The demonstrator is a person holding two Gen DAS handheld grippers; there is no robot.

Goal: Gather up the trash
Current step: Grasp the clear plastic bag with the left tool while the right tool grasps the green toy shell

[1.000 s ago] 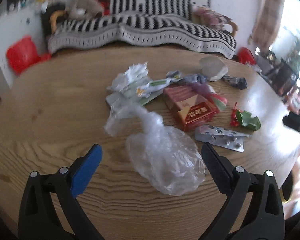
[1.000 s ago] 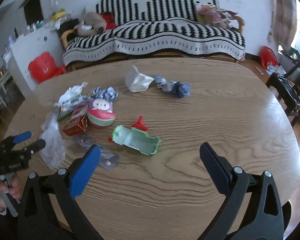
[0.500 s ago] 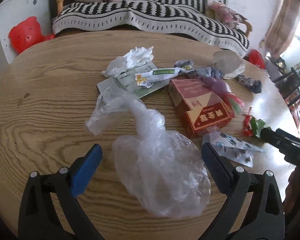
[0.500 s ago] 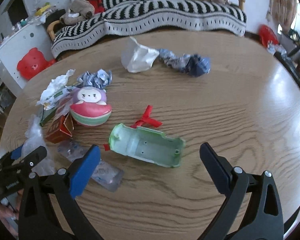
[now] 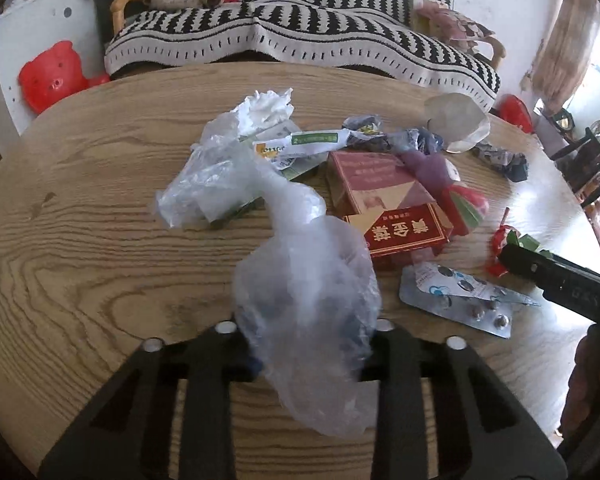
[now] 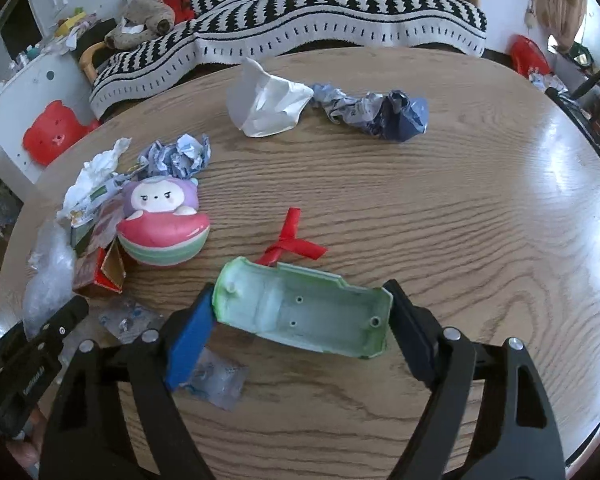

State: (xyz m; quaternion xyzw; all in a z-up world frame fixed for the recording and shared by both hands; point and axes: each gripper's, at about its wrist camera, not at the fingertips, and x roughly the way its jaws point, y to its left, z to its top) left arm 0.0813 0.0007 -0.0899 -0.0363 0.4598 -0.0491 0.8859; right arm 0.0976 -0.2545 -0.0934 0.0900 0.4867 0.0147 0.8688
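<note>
A crumpled clear plastic bag (image 5: 304, 280) lies at the near edge of the round wooden table (image 5: 80, 240). My left gripper (image 5: 308, 352) is closing its jaws, and both pads squeeze the bag's near end. In the right wrist view a pale green plastic shell (image 6: 308, 312) lies hollow side up. My right gripper (image 6: 300, 292) is closing its jaws, and the blue pad and the black pad touch the shell's two ends. The right gripper's tip (image 5: 512, 254) shows at the right edge of the left wrist view.
Around the bag lie a red carton (image 5: 396, 220), a blister pack (image 5: 460, 300), wrappers and white tissue (image 5: 268, 106). A squishy toy (image 6: 160, 228), a red ribbon (image 6: 292, 244), white paper (image 6: 268, 108) and a blue crumpled wrapper (image 6: 380, 116) lie farther out. A striped sofa (image 6: 300, 12) stands behind the table.
The left jaws have gone from wide open to shut on the plastic bag. The right gripper has dropped closer to the green shell and its jaws have narrowed onto it.
</note>
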